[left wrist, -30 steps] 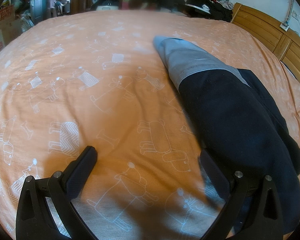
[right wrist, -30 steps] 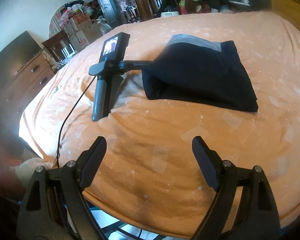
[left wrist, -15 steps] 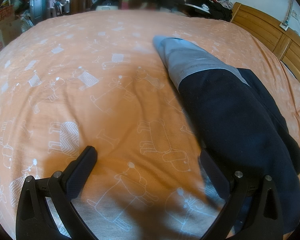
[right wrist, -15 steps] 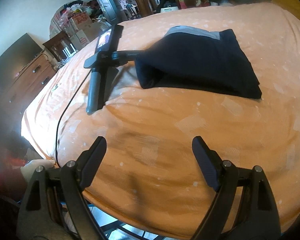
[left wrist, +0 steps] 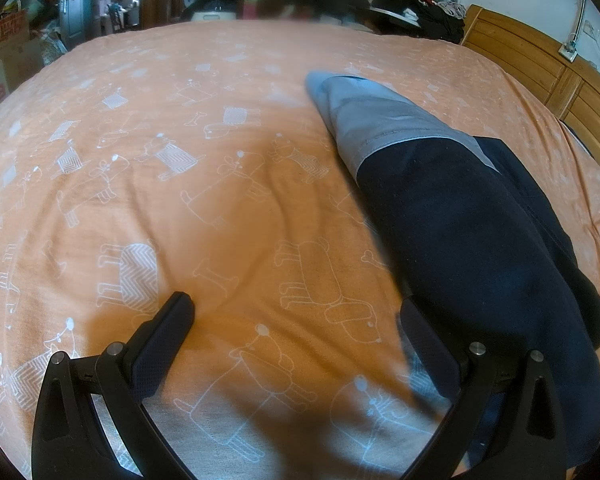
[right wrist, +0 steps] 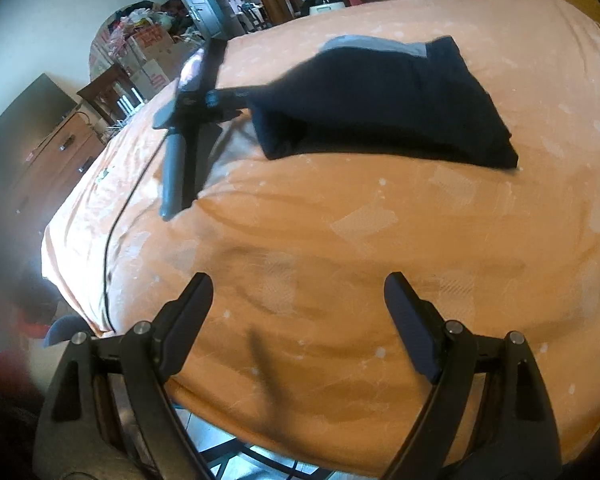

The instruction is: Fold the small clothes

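So the folded dark garment (left wrist: 472, 240) is found lower right, beside the wide-open left gripper (left wrist: 296, 312); the right gripper (right wrist: 298, 292), also spread wide, is well apart.

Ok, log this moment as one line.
left gripper: open, beside navy garment | right gripper: open, over bedsheet | garment: folded

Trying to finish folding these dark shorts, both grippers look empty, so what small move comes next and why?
Probably bring the right gripper forward to the navy shorts. It hangs open over bare orange bedsheet, well short of them, while the left gripper, also open, already sits at their near end.
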